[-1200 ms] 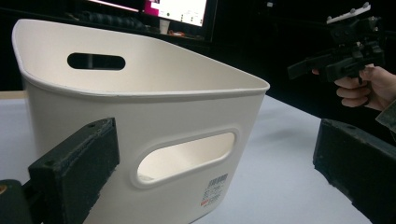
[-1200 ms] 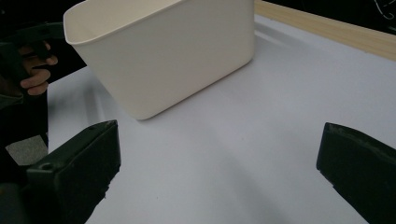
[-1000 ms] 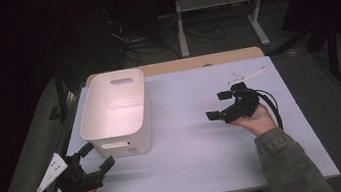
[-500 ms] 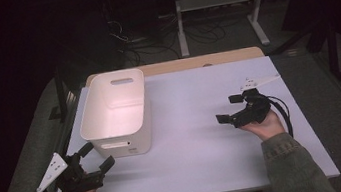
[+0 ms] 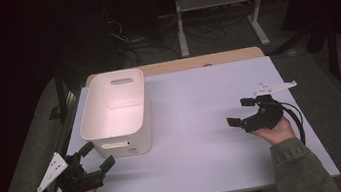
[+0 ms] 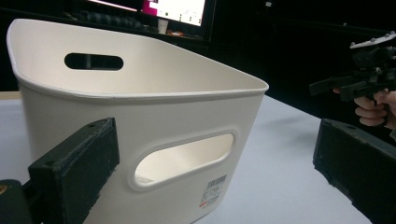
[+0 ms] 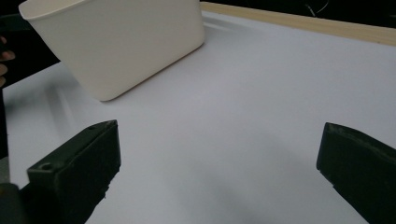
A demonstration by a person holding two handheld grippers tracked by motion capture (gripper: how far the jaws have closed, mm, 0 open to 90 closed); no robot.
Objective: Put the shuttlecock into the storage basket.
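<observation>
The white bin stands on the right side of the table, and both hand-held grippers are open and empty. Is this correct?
Not quite. The white bin stands on the left side of the table, as the high view shows. The left hand-held gripper and the right hand-held gripper are open and empty.

A white bin [image 5: 116,114] is standing on the left part of the table [image 5: 204,172], blocking the way just ahead of the left gripper [image 5: 97,156], whose wide-spread jaws are pointing at its near wall. Bare tabletop is stretching from the bin across to the right gripper [image 5: 242,111], also spread wide, leaving open passage between them and along the near edge.
</observation>
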